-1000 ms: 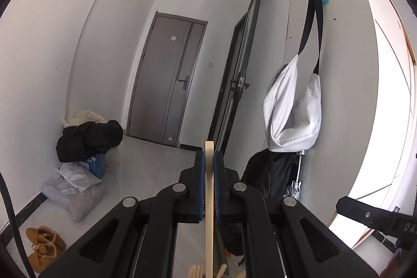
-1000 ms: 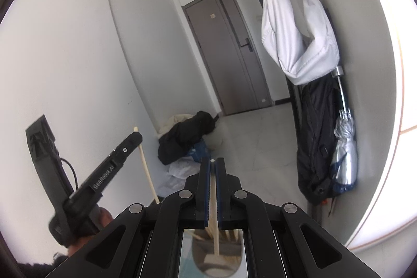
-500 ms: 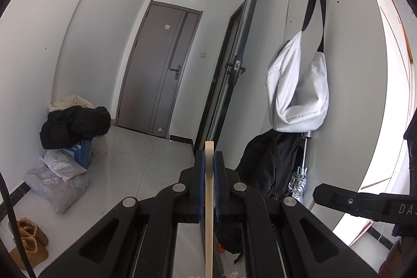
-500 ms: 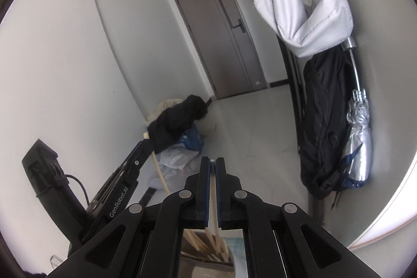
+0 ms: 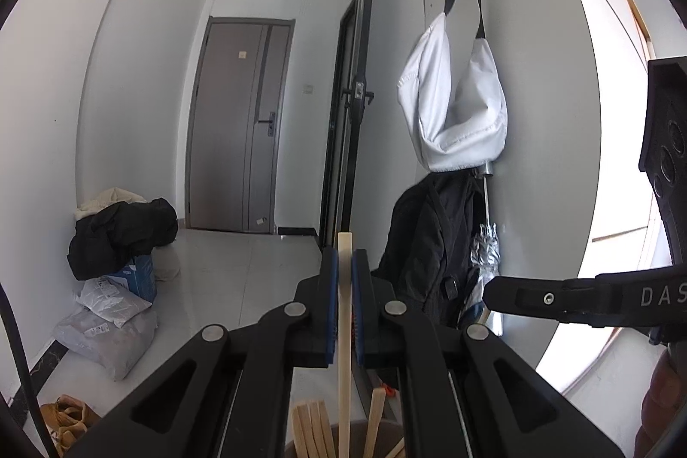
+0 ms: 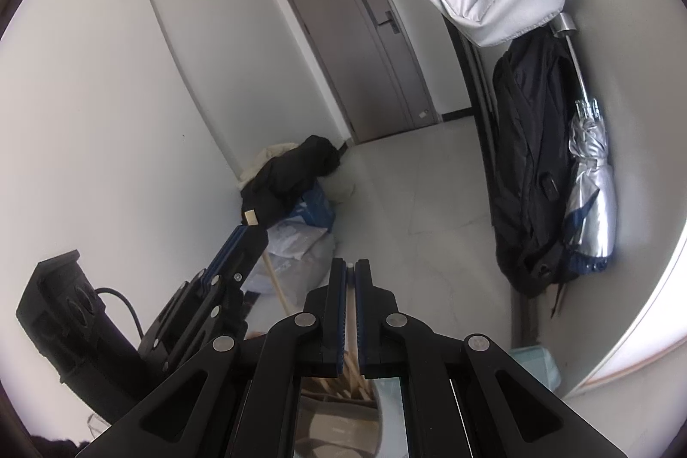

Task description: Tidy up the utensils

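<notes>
My left gripper (image 5: 345, 265) is shut on a pale wooden utensil handle (image 5: 344, 350) that stands upright; its lower end reaches into a grey holder (image 5: 296, 451) with several wooden utensils (image 5: 313, 430). My right gripper (image 6: 351, 273) is shut on a thin wooden stick (image 6: 351, 312) above the same holder (image 6: 335, 415). In the right wrist view the left gripper (image 6: 247, 239) shows at left with its wooden handle (image 6: 275, 282). In the left wrist view the right gripper's finger (image 5: 558, 299) shows at right.
A hallway lies ahead with a grey door (image 5: 240, 127), a pile of clothes and bags (image 5: 116, 243) on the floor at left, shoes (image 5: 64, 419), and a white bag (image 5: 455, 114), black backpack (image 5: 433, 243) and folded umbrella (image 6: 588, 200) hanging on the right wall.
Both grippers have tilted and moved down toward the holder, which now shows at the bottom of both views. Both stay shut on their wooden utensils.
</notes>
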Demonstrator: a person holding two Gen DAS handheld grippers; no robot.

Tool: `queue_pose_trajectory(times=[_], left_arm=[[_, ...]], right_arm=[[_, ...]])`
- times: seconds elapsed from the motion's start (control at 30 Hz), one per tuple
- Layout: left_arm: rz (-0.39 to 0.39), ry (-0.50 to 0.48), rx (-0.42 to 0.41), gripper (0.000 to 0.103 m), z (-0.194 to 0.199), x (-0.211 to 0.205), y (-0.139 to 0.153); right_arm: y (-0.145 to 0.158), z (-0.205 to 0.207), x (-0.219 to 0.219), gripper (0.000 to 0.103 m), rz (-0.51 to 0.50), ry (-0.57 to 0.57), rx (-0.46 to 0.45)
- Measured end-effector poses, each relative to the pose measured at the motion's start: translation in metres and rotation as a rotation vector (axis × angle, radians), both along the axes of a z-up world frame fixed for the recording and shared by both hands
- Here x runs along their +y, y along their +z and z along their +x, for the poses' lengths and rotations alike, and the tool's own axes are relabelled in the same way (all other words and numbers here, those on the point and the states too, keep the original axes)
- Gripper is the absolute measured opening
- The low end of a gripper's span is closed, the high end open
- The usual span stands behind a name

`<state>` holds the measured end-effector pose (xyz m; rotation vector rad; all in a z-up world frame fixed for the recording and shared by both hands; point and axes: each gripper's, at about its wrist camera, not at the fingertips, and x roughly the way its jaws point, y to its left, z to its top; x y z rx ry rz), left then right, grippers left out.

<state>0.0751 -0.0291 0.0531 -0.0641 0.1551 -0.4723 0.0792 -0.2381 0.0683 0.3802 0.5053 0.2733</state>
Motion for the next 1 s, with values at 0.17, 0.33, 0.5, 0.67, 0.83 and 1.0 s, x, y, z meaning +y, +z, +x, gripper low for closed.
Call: queue_pose_trajectory(times=[0.17,0.33,0.5,0.67,0.83,1.0], left_arm=[[0.039,-0.053,0.082,0.002,-0.004,0.005,-0.004],[0.061,-0.076,0.161,0.002,-0.012,0.013,-0.008],[0.047,-0.106,0.336,0.003,-0.006,0.019,-0.023],[-0.020,-0.176,0.535,0.003,-0.004,0.031,-0.030],[-0.046,-0.101,0.523,0.044,-0.024,0.041,-0.013],[0.007,0.027,0.442,0.063,-0.049,0.039,0.005]], right_arm=[[-0.014,-0.001,0.003,0.003,-0.003,0.004,0.037],[-0.024,-0.001,0.013,0.003,-0.009,0.034,0.050],[-0.035,0.001,0.020,0.005,-0.010,0.056,0.073],[-0.045,-0.006,0.026,0.007,0.011,0.077,0.072],[-0.046,-0.029,0.017,0.031,0.038,0.062,0.036],[-0.039,-0.059,0.009,0.053,0.049,0.036,-0.041]])
